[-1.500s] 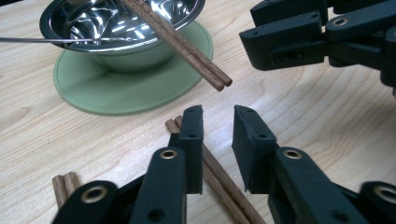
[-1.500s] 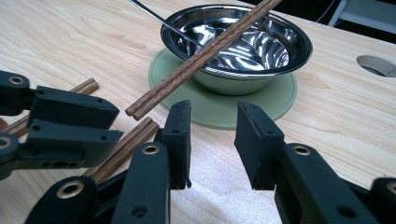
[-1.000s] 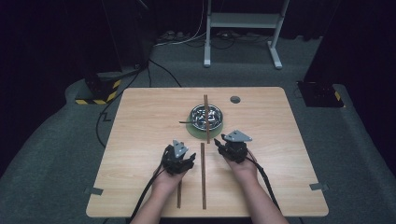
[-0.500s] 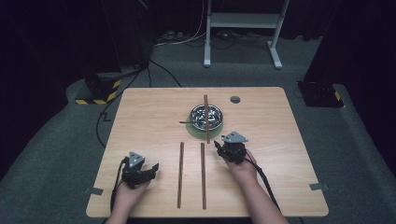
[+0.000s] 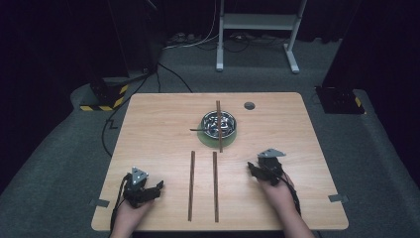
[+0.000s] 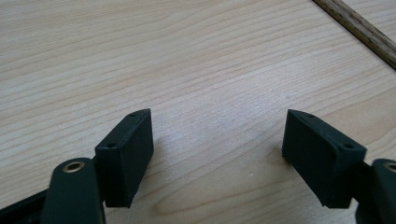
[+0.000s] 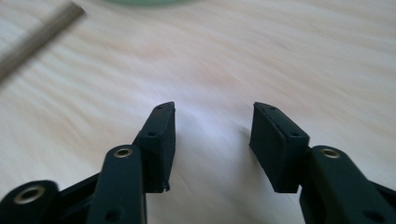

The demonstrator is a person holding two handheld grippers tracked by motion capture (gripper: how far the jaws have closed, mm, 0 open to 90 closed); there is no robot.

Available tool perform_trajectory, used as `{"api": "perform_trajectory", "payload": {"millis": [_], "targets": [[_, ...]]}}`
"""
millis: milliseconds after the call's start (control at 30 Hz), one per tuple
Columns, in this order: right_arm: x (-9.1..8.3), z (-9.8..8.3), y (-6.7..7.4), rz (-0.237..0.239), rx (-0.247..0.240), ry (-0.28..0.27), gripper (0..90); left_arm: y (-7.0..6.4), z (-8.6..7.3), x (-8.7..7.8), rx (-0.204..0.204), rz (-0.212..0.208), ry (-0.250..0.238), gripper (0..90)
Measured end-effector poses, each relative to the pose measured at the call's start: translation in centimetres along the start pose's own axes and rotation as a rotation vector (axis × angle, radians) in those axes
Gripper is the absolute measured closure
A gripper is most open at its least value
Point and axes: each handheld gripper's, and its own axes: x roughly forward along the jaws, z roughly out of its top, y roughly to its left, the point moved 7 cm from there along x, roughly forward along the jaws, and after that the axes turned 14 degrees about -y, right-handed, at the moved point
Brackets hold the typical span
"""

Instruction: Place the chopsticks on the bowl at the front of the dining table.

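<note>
Two brown wooden sticks, the left stick and the right stick, lie side by side on the near half of the table. A third stick rests across a metal bowl on a green mat. My left gripper sits near the front left corner, open, its jaws having just been opening over bare wood; a stick crosses the top right of that view. My right gripper is right of the sticks, open, also just widening with nothing between its jaws.
A small dark round disc lies at the back right of the table. The blurred right gripper view shows a stick and the green mat's edge. A white stand and cables are on the floor behind.
My left hand has left the table's middle for the front left corner, and the left stick now lies uncovered. My right hand has drawn back to the right, off the right stick.
</note>
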Motion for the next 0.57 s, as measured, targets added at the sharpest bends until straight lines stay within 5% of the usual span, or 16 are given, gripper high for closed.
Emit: {"api": "perform_trajectory", "payload": {"millis": [300, 567], "targets": [[-5.6, -3.5, -3.5, -0.015, 0.019, -0.024, 36.1, -0.1, 0.0, 0.1, 0.000, 0.005, 0.002, 23.7], [-5.4, -3.4, -3.1, 0.000, 0.004, -0.020, 33.0, -0.2, -0.1, -0.1, -0.002, 0.003, -0.002, 24.7]]}}
